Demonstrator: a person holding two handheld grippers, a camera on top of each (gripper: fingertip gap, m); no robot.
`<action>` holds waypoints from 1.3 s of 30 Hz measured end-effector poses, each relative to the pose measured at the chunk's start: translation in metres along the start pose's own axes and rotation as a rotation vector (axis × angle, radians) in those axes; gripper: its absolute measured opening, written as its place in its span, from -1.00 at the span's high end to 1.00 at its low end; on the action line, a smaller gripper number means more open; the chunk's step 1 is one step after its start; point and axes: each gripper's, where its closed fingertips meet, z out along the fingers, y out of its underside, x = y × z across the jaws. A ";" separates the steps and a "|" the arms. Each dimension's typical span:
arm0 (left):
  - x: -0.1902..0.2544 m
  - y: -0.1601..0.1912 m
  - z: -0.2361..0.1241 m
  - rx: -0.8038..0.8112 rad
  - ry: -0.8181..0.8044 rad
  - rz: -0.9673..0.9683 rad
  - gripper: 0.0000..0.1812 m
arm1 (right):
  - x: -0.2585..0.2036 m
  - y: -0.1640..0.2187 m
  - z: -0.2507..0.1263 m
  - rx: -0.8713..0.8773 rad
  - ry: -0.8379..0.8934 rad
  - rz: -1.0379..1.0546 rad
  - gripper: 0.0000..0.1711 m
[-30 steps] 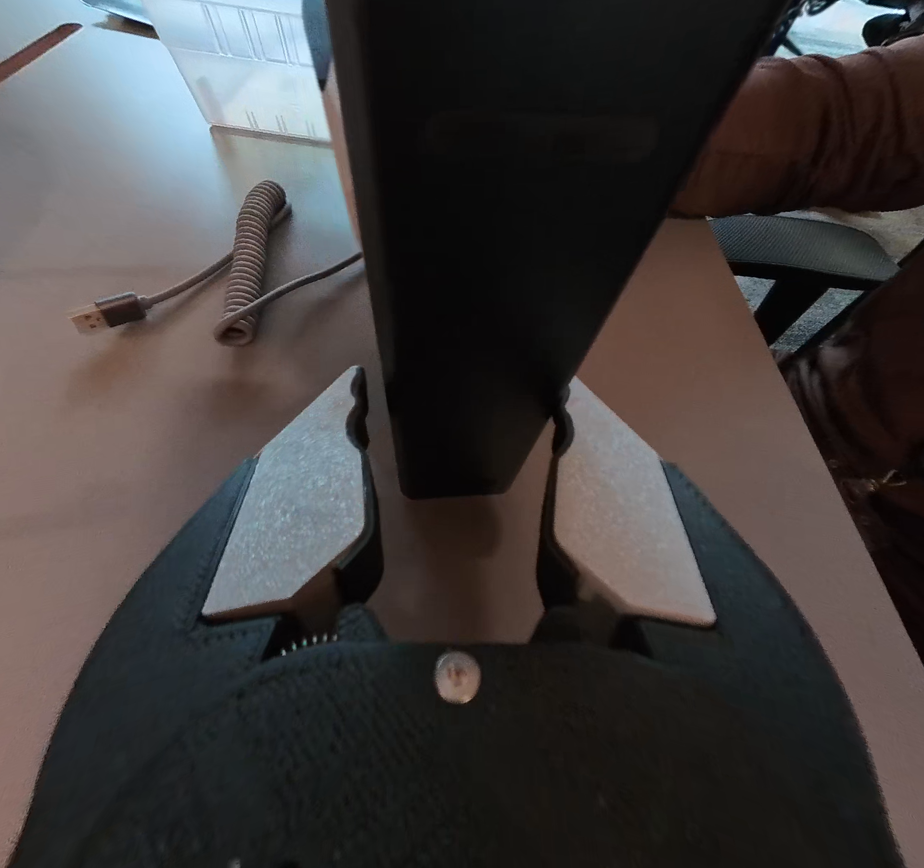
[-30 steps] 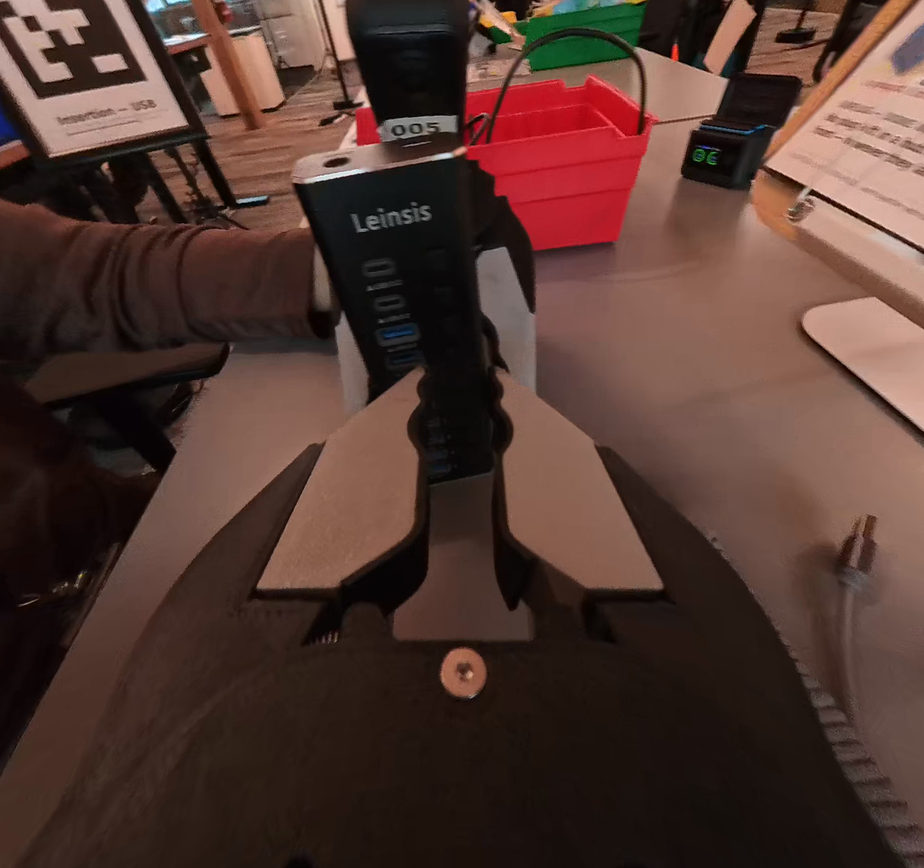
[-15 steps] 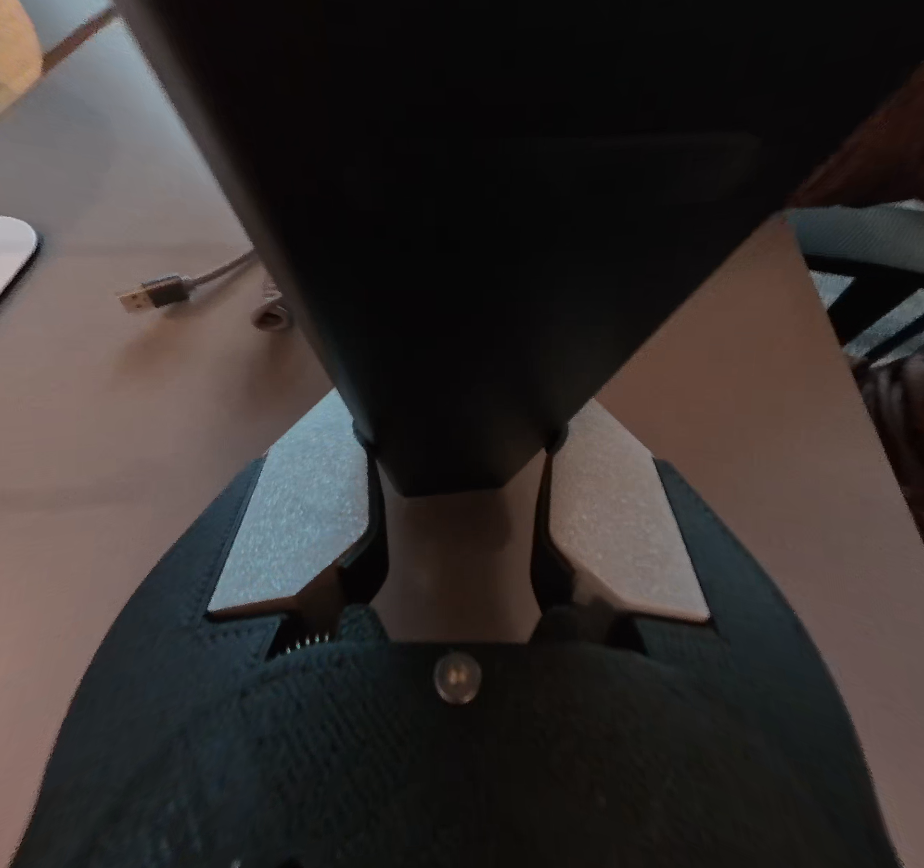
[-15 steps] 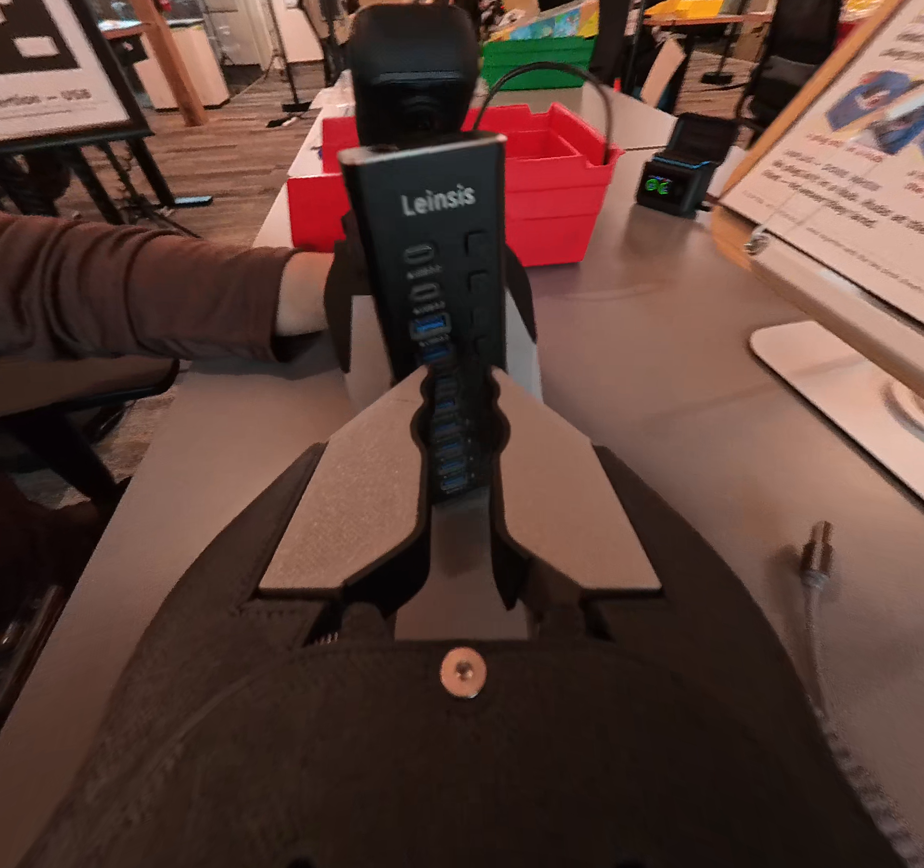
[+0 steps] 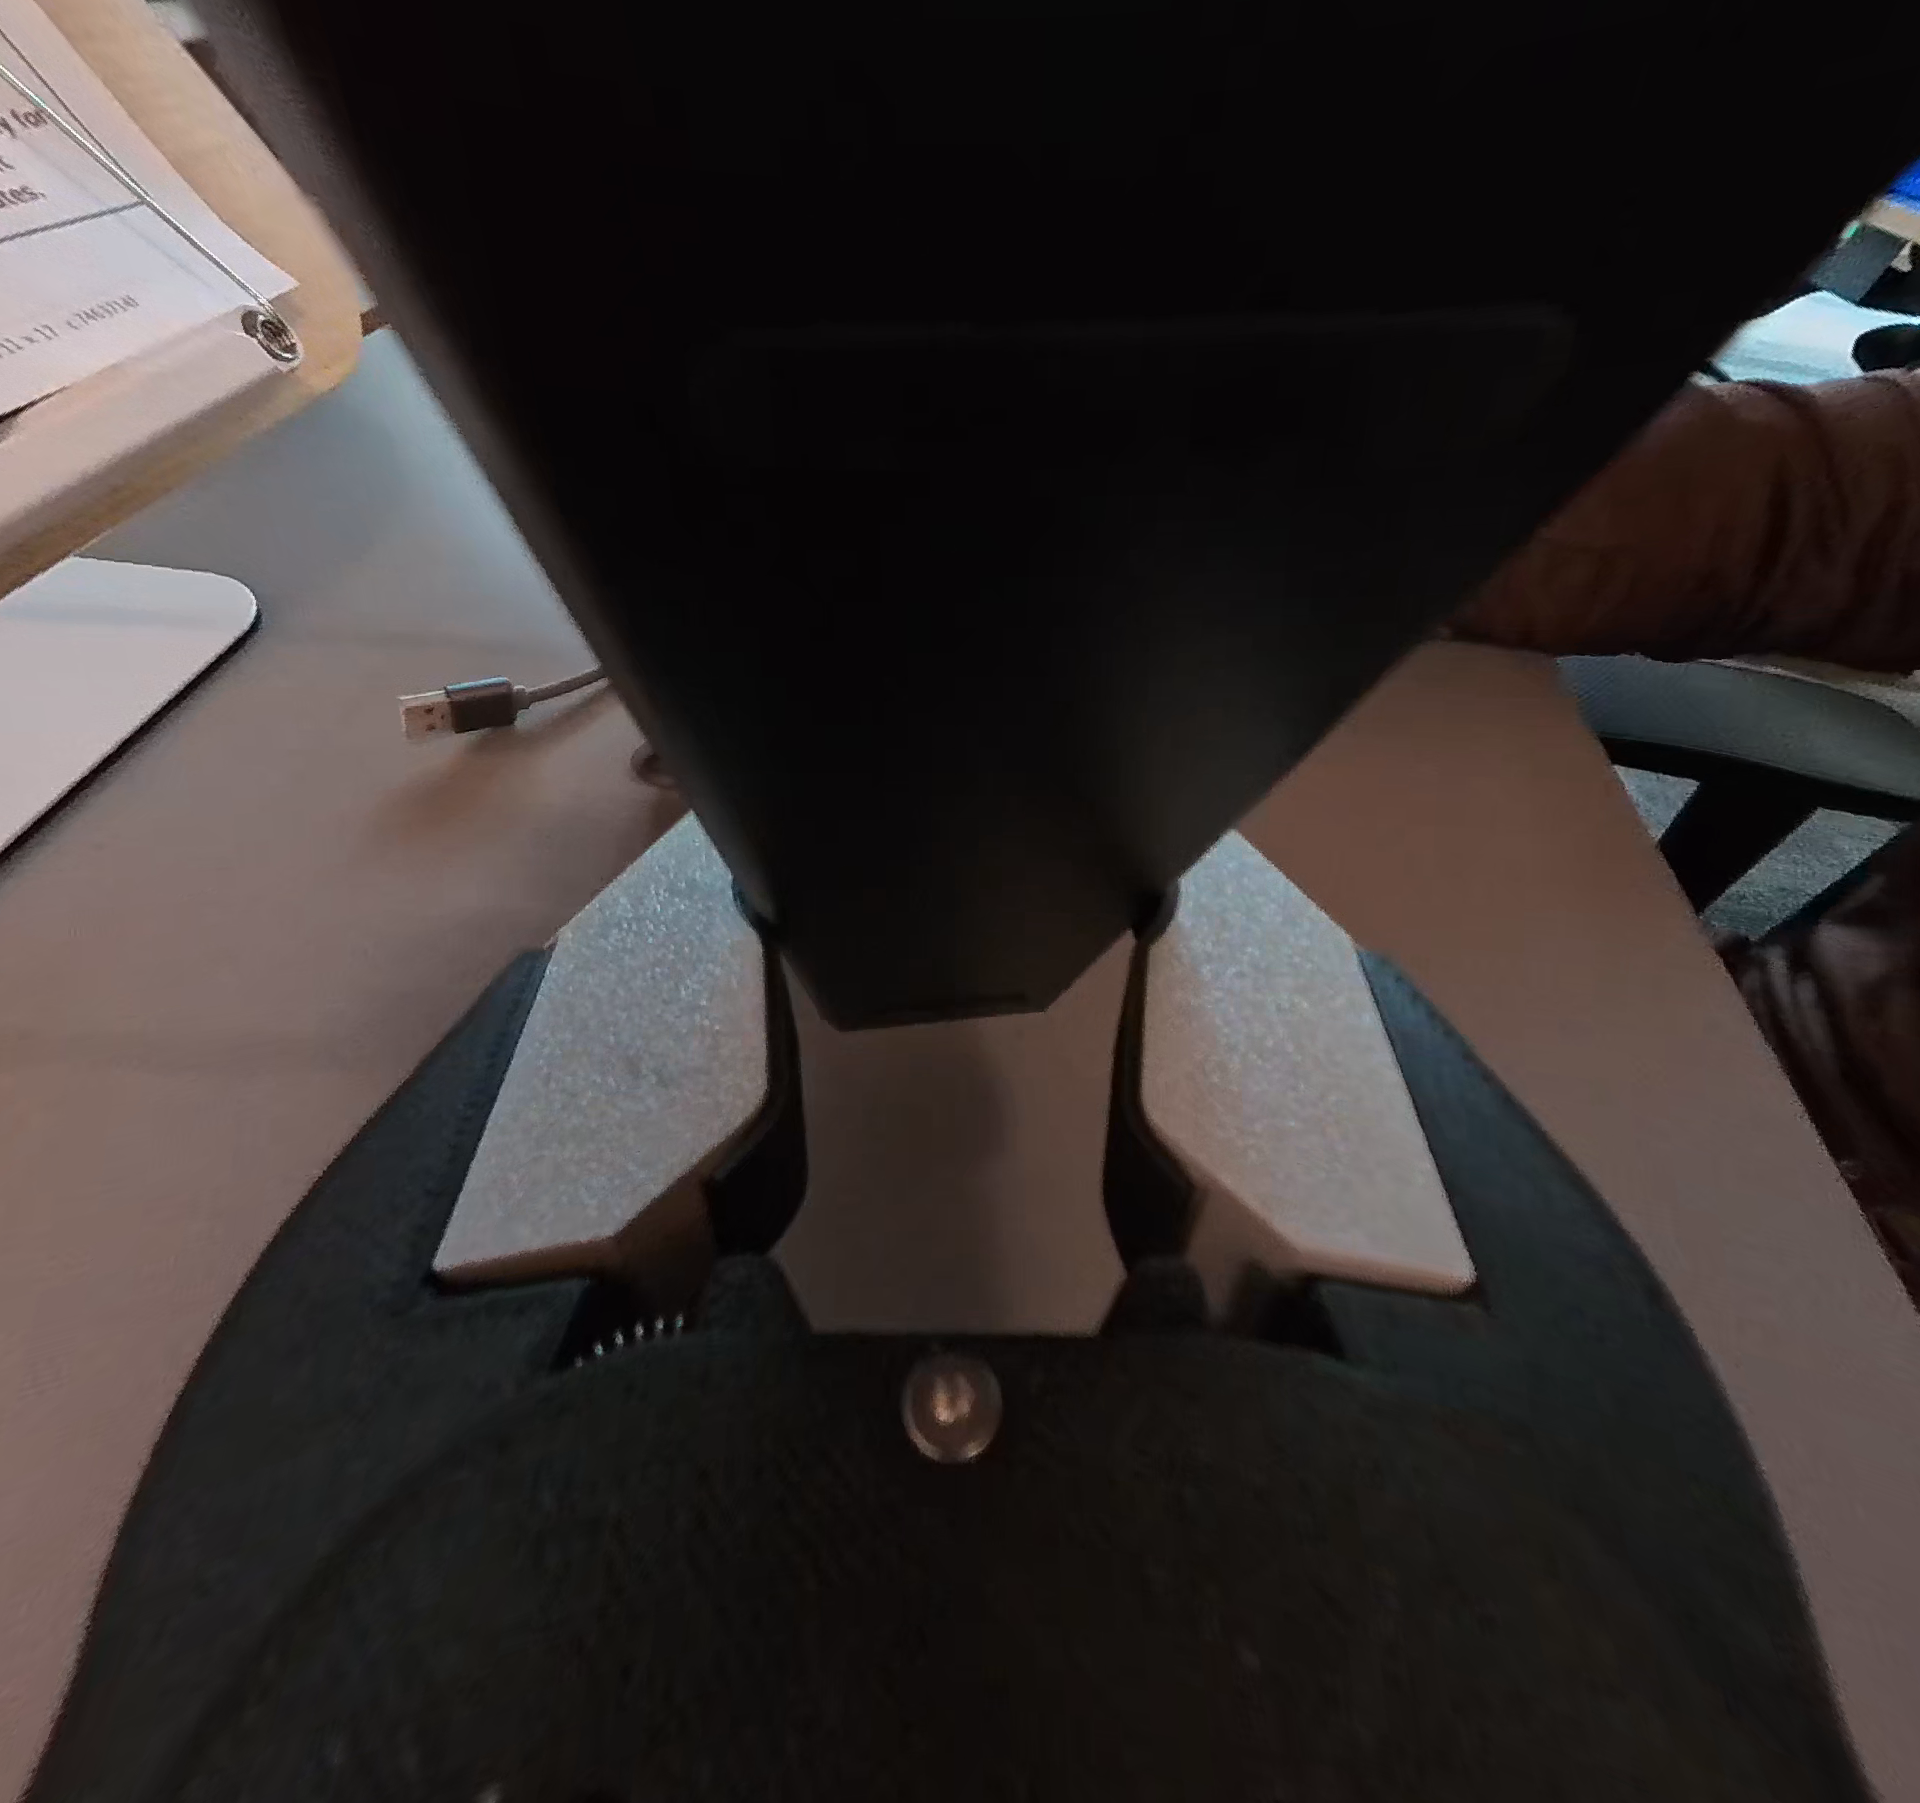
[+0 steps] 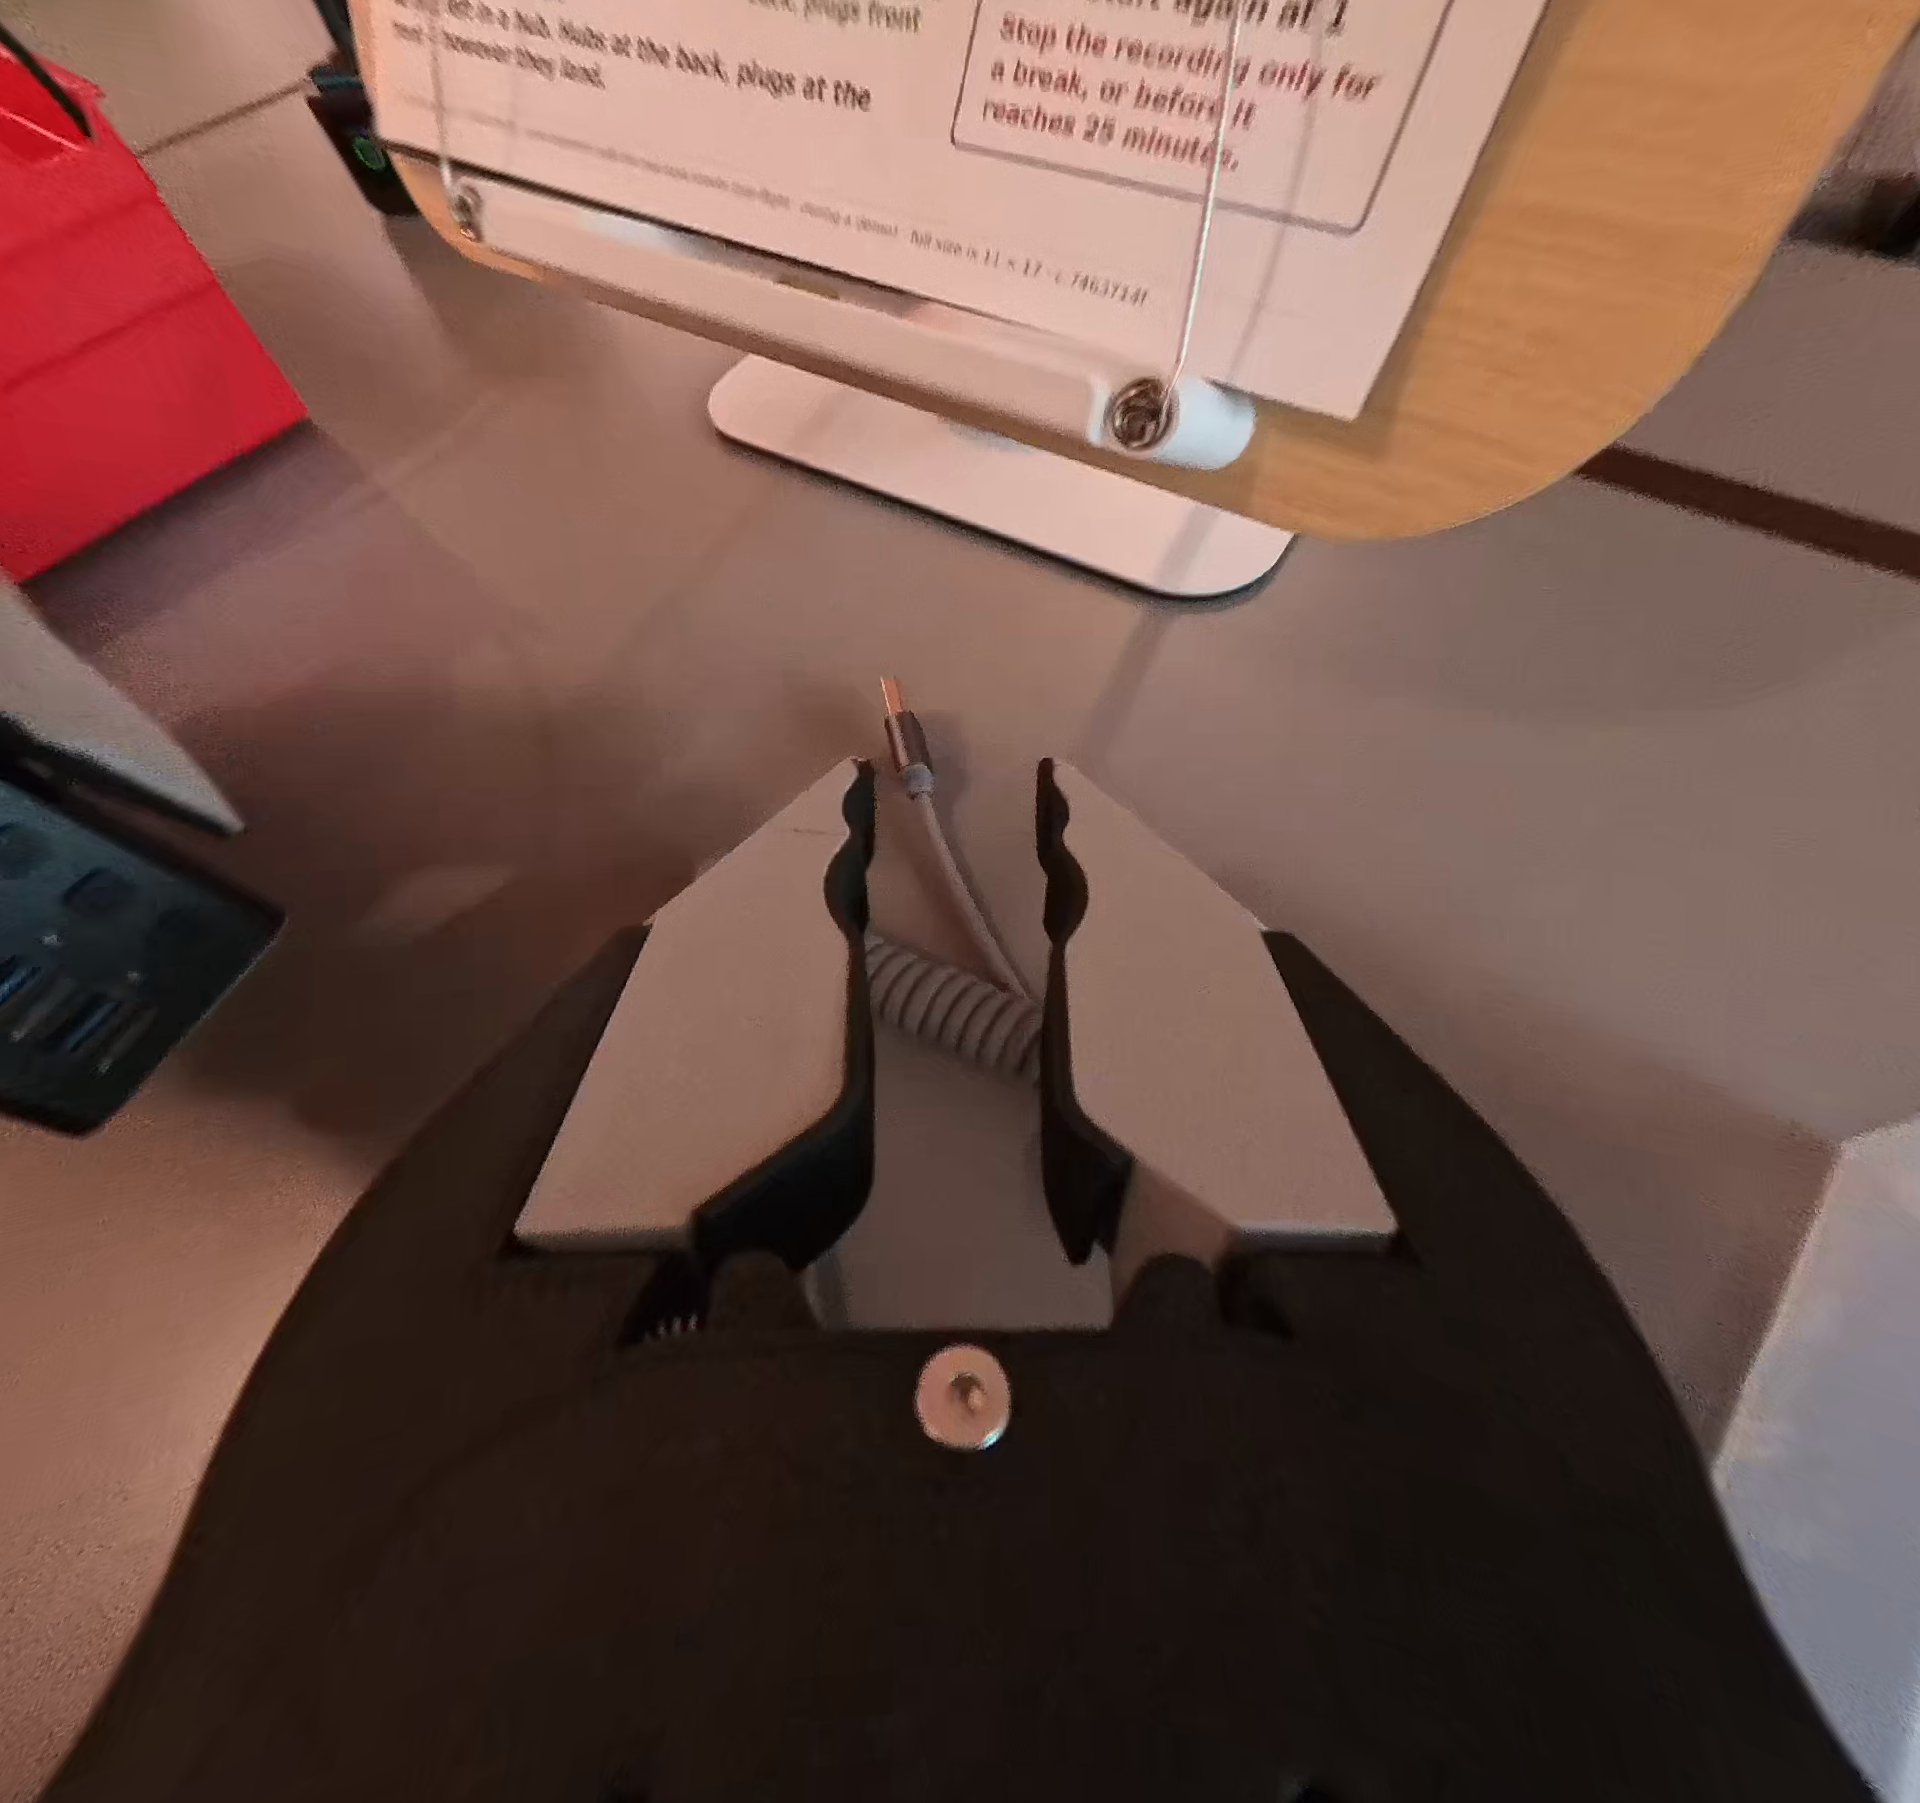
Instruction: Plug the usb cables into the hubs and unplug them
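My left gripper (image 5: 945,906) is shut on the end of a black USB hub (image 5: 935,403), which stands up close to the camera and fills most of the left wrist view. A grey USB-A plug (image 5: 457,709) on its cable lies on the table to the left behind it. My right gripper (image 6: 951,766) is open and empty, low over a grey coiled cable (image 6: 956,1005). The cable's small metal plug (image 6: 899,730) lies just beyond the left fingertip (image 6: 847,797). A black hub with ports (image 6: 94,984) shows at the left edge of the right wrist view.
A wooden sign board with a printed sheet (image 6: 935,91) on a white base (image 6: 997,486) stands behind the cable; it also shows in the left wrist view (image 5: 125,299). A red bin (image 6: 104,351) is at far left. A white block (image 6: 1849,1441) is at right. A person's sleeve (image 5: 1714,527) is at the table's right edge (image 5: 1662,974).
My right gripper let go of the hub, opened, and swung right, down to the coiled cable. My left gripper keeps the hub and has turned toward the sign board.
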 end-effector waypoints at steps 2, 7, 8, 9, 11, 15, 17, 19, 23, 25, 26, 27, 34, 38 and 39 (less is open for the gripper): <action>0.000 -0.001 0.001 0.007 0.004 0.004 0.26 | -0.004 0.004 0.015 -0.064 -0.009 0.022 0.61; -0.004 -0.003 -0.002 0.022 -0.011 0.004 0.26 | -0.011 0.013 0.048 -0.184 -0.007 0.010 0.56; -0.006 -0.003 -0.003 0.023 -0.024 0.009 0.26 | -0.011 0.019 0.053 -0.216 -0.003 -0.009 0.56; -0.008 -0.003 -0.003 0.023 -0.034 0.013 0.26 | -0.012 0.024 0.057 -0.245 -0.005 -0.033 0.58; -0.011 -0.003 -0.003 0.023 -0.043 0.011 0.26 | -0.023 0.024 0.056 -0.250 -0.084 -0.043 0.82; -0.015 -0.003 -0.003 0.026 -0.051 -0.005 0.26 | -0.029 -0.005 0.037 -0.073 -0.116 -0.182 0.95; -0.015 -0.005 -0.005 0.035 -0.055 -0.002 0.26 | -0.048 -0.029 0.014 0.102 -0.216 -0.277 0.95; -0.015 -0.005 -0.006 0.040 -0.058 0.003 0.26 | -0.073 -0.049 -0.015 0.295 -0.298 -0.429 0.95; -0.014 -0.005 -0.006 0.039 -0.058 0.008 0.26 | -0.107 -0.067 -0.054 0.534 -0.325 -0.671 0.96; -0.013 -0.005 -0.006 0.037 -0.059 0.010 0.26 | -0.116 -0.070 -0.062 0.570 -0.359 -0.671 0.96; -0.013 -0.005 -0.006 0.036 -0.061 0.013 0.26 | -0.121 -0.070 -0.063 0.573 -0.376 -0.671 0.96; -0.012 -0.005 -0.007 0.035 -0.063 0.017 0.26 | -0.124 -0.069 -0.064 0.575 -0.381 -0.682 0.96; -0.012 -0.011 -0.010 0.062 -0.059 0.023 0.26 | -0.139 -0.063 -0.062 0.547 -0.352 -0.784 0.96; -0.015 -0.009 -0.011 0.050 -0.071 0.019 0.26 | -0.142 -0.045 -0.048 0.431 -0.327 -0.889 0.96; -0.017 -0.008 -0.012 0.035 -0.088 0.027 0.26 | -0.139 -0.036 -0.041 0.373 -0.310 -0.921 0.96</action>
